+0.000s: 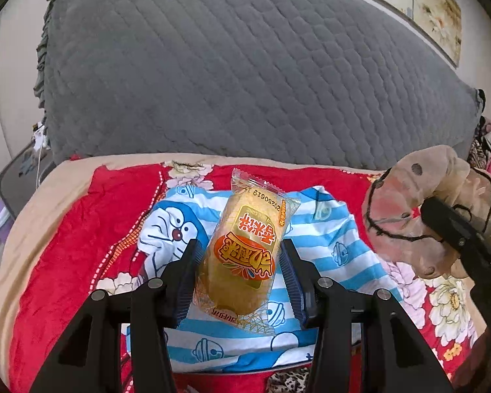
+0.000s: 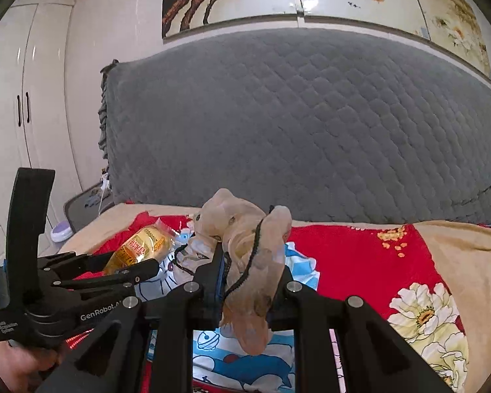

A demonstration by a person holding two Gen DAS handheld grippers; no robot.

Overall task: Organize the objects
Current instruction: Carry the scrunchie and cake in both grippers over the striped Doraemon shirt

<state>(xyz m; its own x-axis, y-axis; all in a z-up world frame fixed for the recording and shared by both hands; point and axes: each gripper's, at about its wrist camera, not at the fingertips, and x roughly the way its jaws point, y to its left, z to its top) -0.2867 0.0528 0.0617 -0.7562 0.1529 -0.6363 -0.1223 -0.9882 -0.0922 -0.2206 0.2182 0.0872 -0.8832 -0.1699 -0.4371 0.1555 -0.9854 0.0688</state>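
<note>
Held: our left gripper (image 1: 242,255) jaws half-open on snack cake packet (image 1: 245,249); slick wrapper may slip. Right gripper (image 2: 245,262) jaws nearly shut on plush toy (image 2: 245,245); cord could snag.

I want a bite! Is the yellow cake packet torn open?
Sealed: the yellow plastic-wrapped cake packet shows an intact crimped top edge, cake inside.

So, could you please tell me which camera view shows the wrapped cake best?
The left wrist view: the wrapped cake fills its centre, label readable, between the left gripper's pads. The right wrist view shows it only small, at an angle and partly hidden behind that gripper.
</note>
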